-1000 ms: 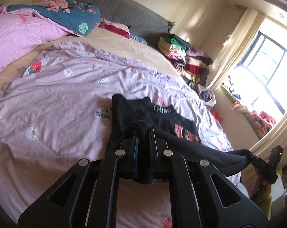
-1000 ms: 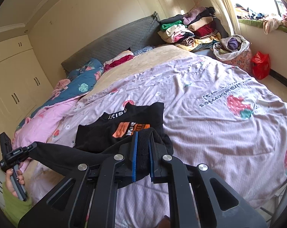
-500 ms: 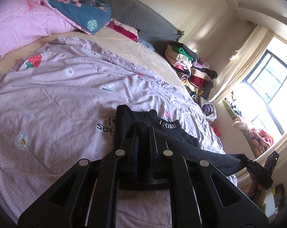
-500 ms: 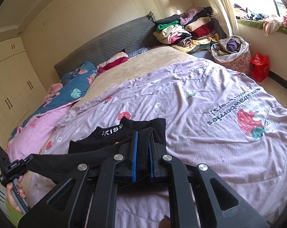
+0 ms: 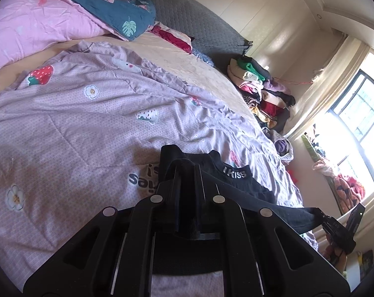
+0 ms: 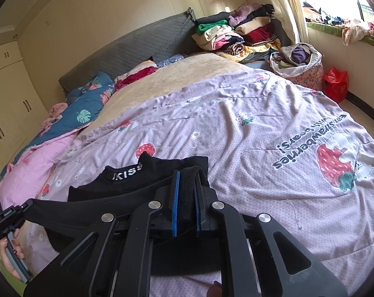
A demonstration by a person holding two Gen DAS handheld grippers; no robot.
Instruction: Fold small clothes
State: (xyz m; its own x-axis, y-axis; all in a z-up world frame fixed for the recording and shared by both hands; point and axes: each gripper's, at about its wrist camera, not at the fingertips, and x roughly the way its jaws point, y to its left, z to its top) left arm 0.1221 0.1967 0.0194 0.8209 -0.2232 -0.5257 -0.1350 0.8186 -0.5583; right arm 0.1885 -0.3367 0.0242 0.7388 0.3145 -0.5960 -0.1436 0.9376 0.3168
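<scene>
A small black top (image 5: 238, 185) with a white-lettered collar lies on the lilac strawberry quilt (image 5: 70, 133). My left gripper (image 5: 187, 170) is shut on one corner of its lower hem. My right gripper (image 6: 187, 175) is shut on the other corner, black fabric showing between its blue pads. The hem is stretched taut between them and held over the top's body (image 6: 142, 180), hiding the chest print. My right gripper also shows at the right of the left wrist view (image 5: 320, 216), and my left gripper at the left of the right wrist view (image 6: 26, 204).
A pink and blue duvet (image 5: 51, 22) is heaped at the head of the bed by the grey headboard (image 6: 127, 49). A pile of folded clothes (image 6: 238, 34) and a cloth bag (image 6: 298, 61) stand beside the bed near the window. A red bag (image 6: 335, 84) lies on the floor.
Both grippers have carried the lower hem forward over the top toward its collar. The orange chest print, visible a second ago, is now covered.
</scene>
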